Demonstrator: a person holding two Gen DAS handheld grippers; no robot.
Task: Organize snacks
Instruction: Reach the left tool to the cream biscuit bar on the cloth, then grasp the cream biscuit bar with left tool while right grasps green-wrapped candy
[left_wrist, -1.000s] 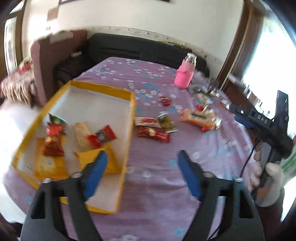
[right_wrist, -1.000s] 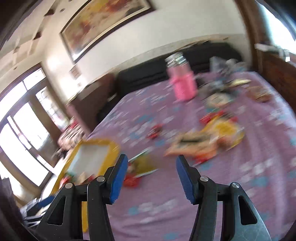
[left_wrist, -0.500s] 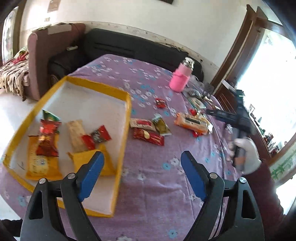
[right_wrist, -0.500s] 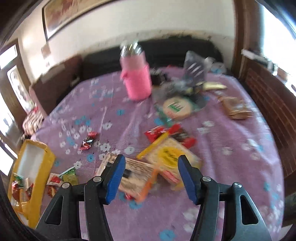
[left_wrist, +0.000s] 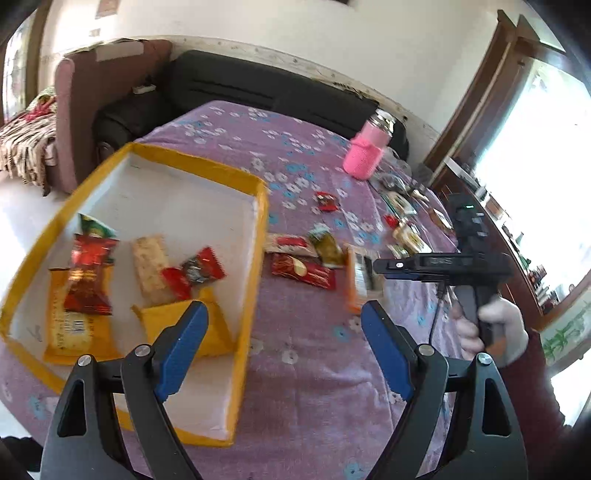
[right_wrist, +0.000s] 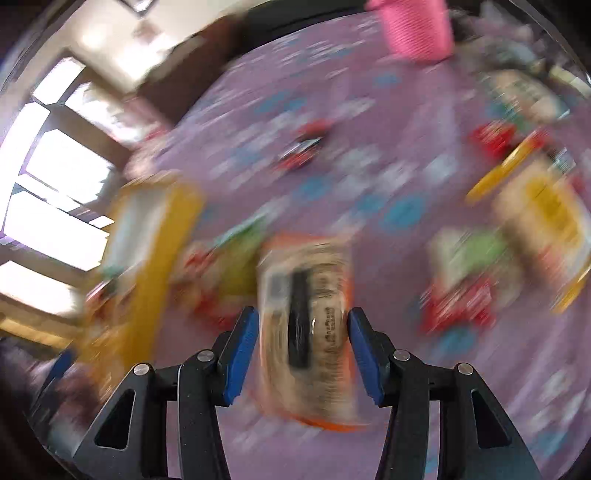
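Note:
A yellow-rimmed white tray (left_wrist: 255, 236) lies on the purple flowered tablecloth and holds several snack packs. Loose snacks lie to its right, among them a red bar (left_wrist: 303, 272) and an orange-edged cracker pack (left_wrist: 356, 275). My left gripper (left_wrist: 284, 343) is open and empty, hovering over the tray's near right corner. My right gripper (right_wrist: 301, 343) is open, its blue pads on either side of the orange-edged cracker pack (right_wrist: 308, 332); the view is blurred and I cannot tell if the pads touch it. The right gripper also shows in the left wrist view (left_wrist: 384, 266).
A pink bottle (left_wrist: 365, 155) stands at the far side of the table, with more packets and wrappers (left_wrist: 402, 206) near it. A black sofa (left_wrist: 258, 92) and a brown armchair (left_wrist: 85, 107) stand beyond the table. The table edge runs along the right.
My right gripper has swung down and left to straddle the orange-edged cracker pack. My left gripper has stayed open over the tray corner, shifting only slightly.

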